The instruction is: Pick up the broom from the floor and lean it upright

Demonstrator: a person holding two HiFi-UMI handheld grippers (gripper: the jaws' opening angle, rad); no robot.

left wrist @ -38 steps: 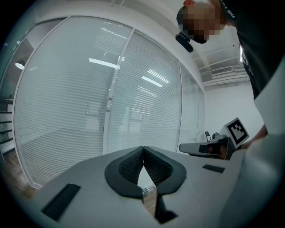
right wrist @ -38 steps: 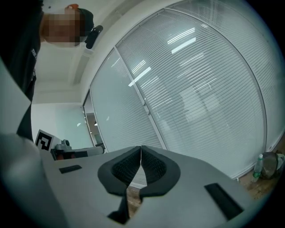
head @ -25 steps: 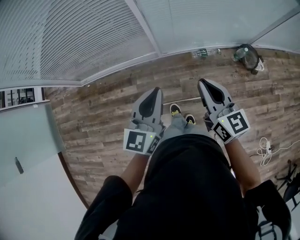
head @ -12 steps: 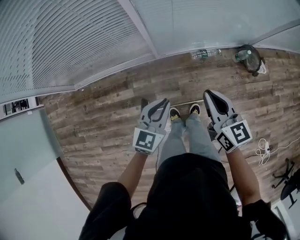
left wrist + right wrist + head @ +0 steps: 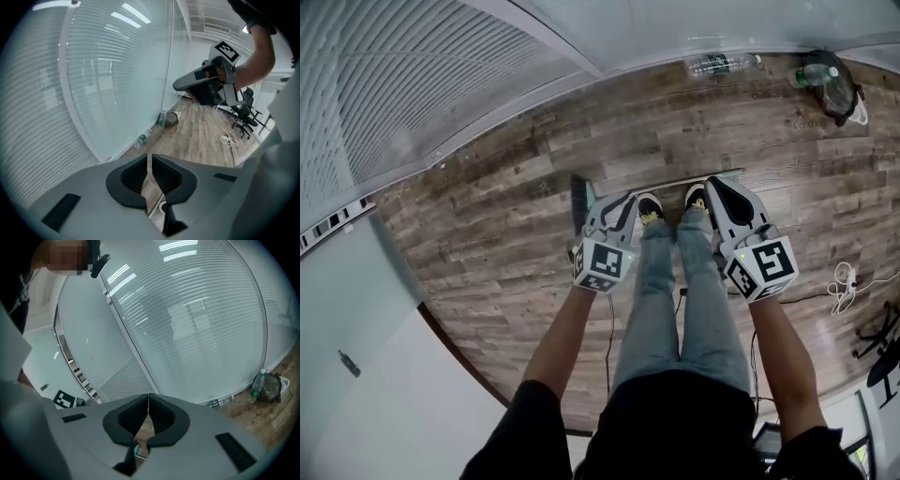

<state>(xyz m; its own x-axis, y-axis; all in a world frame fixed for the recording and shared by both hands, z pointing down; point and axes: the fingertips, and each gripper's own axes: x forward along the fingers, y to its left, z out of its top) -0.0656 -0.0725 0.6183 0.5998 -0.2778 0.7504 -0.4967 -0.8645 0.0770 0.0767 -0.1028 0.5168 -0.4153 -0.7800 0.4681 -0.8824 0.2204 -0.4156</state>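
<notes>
The broom lies flat on the wooden floor in the head view. Its dark brush head [image 5: 581, 203] is at the left and its thin pale handle [image 5: 664, 187] runs right, just beyond the person's shoes [image 5: 651, 208]. My left gripper [image 5: 624, 201] hangs above the floor beside the brush head, jaws shut and holding nothing. My right gripper [image 5: 716, 186] is shut and empty too, its tips over the handle's right part. In the left gripper view the jaws [image 5: 149, 158] meet, and the right gripper [image 5: 177, 86] shows ahead. In the right gripper view the jaws [image 5: 148, 397] also meet.
A glass wall with blinds [image 5: 441, 66] runs along the far side. Against it lie a plastic bottle [image 5: 718, 64] and a bag with a bottle [image 5: 831, 82]. A white cable [image 5: 844, 277] and an office chair [image 5: 887, 339] are at the right. The person's legs [image 5: 675, 291] stand between the grippers.
Both grippers have dropped toward the floor and tipped downward as the person bends. The brush head and handle have come into view in front of the shoes.
</notes>
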